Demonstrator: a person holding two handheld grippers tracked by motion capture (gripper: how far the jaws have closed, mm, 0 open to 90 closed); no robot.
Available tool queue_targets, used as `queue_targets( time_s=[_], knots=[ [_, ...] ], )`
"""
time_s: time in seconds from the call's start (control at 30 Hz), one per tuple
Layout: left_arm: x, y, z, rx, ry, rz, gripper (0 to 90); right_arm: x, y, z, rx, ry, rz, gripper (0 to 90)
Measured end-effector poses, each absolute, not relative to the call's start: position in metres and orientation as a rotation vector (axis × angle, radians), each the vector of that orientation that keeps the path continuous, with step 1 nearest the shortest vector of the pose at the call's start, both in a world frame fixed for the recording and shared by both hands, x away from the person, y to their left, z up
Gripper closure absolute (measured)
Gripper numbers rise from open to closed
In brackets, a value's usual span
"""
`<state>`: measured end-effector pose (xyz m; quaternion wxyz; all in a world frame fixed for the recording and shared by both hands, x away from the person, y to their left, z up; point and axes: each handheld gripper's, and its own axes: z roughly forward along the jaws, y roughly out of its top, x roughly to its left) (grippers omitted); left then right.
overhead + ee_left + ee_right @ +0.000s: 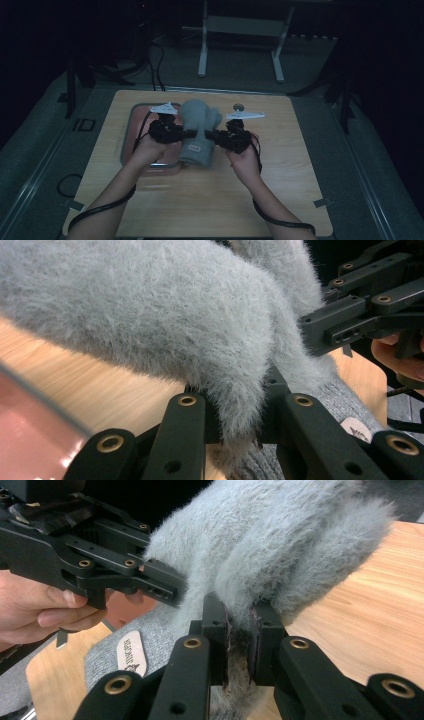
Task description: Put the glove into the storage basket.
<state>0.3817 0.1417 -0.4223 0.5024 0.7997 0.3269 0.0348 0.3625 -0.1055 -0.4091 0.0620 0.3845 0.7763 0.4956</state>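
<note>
Two grippers, and I see both clamped on the same grey fuzzy mitten (199, 131). My left gripper (239, 405) has its jaws drawn nearly together with a fold of the fluffy fabric pinched between them; my right gripper (239, 630) is closed just as far on the opposite edge, fur squeezed between its pads (226, 630). In the high view the left gripper (186, 133) and the right gripper (210, 134) face each other across the mitten, which stands lifted above the wooden table (280, 165), just beside a pink tray (131, 131). My left hand (146, 148) and right hand (245, 161) reach forward, forearms angled inward. The ribbed cuff carries an oval patch label (129, 653); its lettering is too blurred to read.
</note>
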Motion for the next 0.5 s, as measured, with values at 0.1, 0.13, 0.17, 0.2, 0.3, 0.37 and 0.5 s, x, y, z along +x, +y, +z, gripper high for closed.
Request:
queue_targets(
  time_s=[0.1,0.13,0.17,0.2,0.3,0.37,0.5],
  knots=[
    [0.382,0.146,-0.422,1.929,0.798,0.089,79.1,0.365,-0.098,-0.408,1.153,2.356,1.502,80.8],
    [0.382,0.162,-0.420,1.923,0.827,0.100,79.1,0.369,-0.086,-0.407,1.146,2.369,1.510,80.8],
    [0.382,0.162,-0.420,1.923,0.827,0.100,79.1,0.370,-0.081,-0.406,1.145,2.377,1.513,80.8],
    [0.382,0.166,-0.419,1.921,0.835,0.107,79.1,0.372,-0.077,-0.405,1.145,2.380,1.520,80.8],
    [0.382,0.176,-0.417,1.918,0.851,0.118,79.1,0.375,-0.067,-0.404,1.133,2.392,1.526,80.8],
    [0.381,0.188,-0.413,1.920,0.869,0.133,79.1,0.377,-0.058,-0.403,1.115,2.403,1.531,80.8],
    [0.379,0.206,-0.411,1.919,0.901,0.154,79.1,0.383,-0.035,-0.401,1.086,2.427,1.539,80.8]
  ],
)
